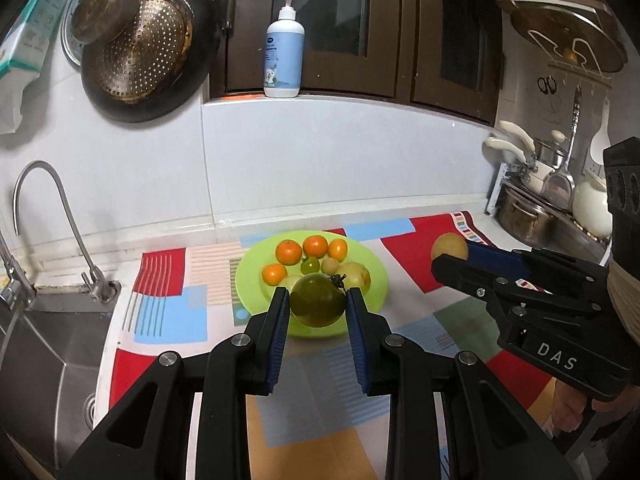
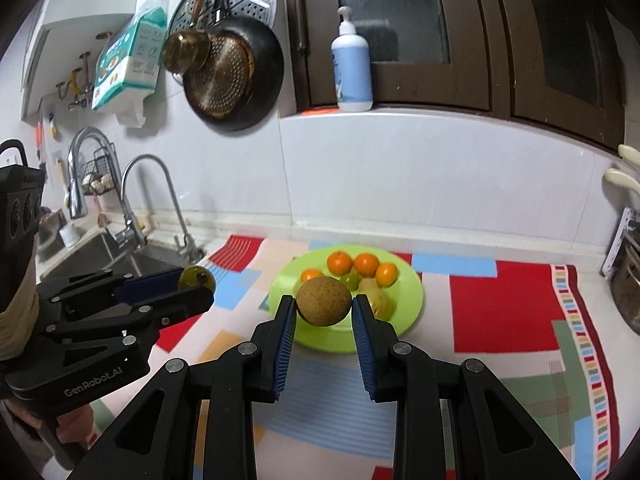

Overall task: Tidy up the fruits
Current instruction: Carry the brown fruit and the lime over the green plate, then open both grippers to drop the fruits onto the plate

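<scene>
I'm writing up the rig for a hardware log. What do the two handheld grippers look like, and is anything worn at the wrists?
Both are matte black linkage frames with round silver pivot pins and blue ribbed pads on the fingers. The left gripper body reads "GenRobot.AI" in the right wrist view; the right gripper body reads "DAS" in the left wrist view. A black block with round holes tops each. Beige ribbed cuffs show at both wrists.

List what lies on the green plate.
On the green plate: four oranges, a small green tomato, some pale yellow-green fruits. The held fruits hide the plate's near part.
</scene>
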{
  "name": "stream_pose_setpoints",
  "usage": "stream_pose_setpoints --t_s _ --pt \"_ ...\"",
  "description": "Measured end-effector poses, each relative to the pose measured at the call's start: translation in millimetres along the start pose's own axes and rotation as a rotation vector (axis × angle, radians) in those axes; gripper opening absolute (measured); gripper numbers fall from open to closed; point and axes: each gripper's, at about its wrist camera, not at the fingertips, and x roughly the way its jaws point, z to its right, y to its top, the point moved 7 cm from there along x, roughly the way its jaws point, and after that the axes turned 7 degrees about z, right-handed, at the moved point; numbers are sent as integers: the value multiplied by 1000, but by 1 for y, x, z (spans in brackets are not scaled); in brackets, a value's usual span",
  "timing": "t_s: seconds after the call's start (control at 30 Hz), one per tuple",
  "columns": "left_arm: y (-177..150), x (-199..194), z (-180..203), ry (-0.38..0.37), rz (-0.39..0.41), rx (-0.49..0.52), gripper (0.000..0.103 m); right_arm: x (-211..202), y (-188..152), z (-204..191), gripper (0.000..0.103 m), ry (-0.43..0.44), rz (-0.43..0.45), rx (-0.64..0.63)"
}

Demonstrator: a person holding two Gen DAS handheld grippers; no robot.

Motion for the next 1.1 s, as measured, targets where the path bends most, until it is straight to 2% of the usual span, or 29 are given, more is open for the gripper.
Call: stream_pose_setpoints --t_s 0.27,0.6,1.1 --pt "17 24 -3 -6 -9 4 29 18 17 11 30 -25 17 24" --pt "32 72 -5 -16 -38 9 29 61 22 28 30 -13 -34 63" --pt "21 151 -19 -16 -141 5 29 142 10 59 30 -11 -142 105"
